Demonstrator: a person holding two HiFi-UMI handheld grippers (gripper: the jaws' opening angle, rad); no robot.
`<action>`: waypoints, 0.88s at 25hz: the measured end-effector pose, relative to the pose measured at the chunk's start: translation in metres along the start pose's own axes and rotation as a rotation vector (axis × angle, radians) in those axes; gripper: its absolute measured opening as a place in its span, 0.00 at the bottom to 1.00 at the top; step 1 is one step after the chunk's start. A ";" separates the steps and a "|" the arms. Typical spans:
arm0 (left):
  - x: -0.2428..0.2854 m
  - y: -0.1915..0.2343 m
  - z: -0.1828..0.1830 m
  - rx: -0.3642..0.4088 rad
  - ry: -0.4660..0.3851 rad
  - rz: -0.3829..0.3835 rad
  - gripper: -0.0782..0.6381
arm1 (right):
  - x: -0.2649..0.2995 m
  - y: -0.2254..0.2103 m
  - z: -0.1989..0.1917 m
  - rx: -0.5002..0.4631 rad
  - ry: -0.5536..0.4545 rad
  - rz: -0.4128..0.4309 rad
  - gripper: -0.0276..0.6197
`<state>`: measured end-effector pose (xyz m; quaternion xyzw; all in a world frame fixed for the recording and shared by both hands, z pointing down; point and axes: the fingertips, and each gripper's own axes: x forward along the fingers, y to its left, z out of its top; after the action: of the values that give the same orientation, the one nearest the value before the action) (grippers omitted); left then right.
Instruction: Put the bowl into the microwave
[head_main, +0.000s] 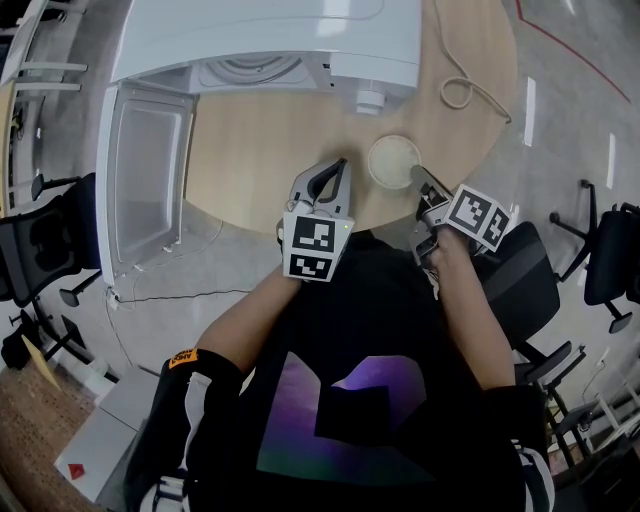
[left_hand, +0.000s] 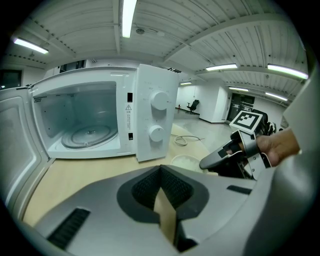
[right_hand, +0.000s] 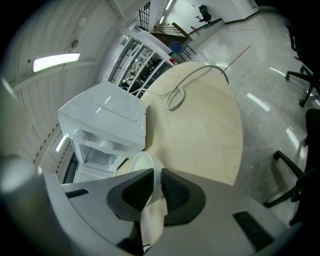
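Nearest, the left gripper (head_main: 338, 168), jaws pressed together and empty, sits over the round pale wooden counter (head_main: 265, 150). At its 3 o'clock, the right gripper (right_hand: 156, 172) clamps the rim of a small cream bowl (head_main: 392, 160) on the counter. At 12 o'clock stands a white microwave (head_main: 270, 35), its door (head_main: 145, 175) open.

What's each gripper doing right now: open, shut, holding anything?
Left gripper: shut, nothing between its jaws.
Right gripper: shut on the rim of the bowl.
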<state>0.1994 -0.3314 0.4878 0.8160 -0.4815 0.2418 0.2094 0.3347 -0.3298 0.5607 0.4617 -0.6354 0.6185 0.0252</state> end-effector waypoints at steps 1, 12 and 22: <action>-0.001 0.001 0.000 0.000 -0.001 0.002 0.17 | 0.000 0.000 0.000 -0.005 0.001 -0.001 0.13; -0.016 0.007 0.005 0.001 -0.024 0.033 0.17 | -0.010 0.011 -0.004 0.009 -0.025 0.019 0.12; -0.041 0.021 0.017 0.007 -0.067 0.059 0.17 | -0.028 0.063 -0.003 0.012 -0.078 0.100 0.12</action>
<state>0.1666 -0.3229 0.4524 0.8098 -0.5112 0.2220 0.1833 0.3098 -0.3238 0.4961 0.4531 -0.6544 0.6044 -0.0332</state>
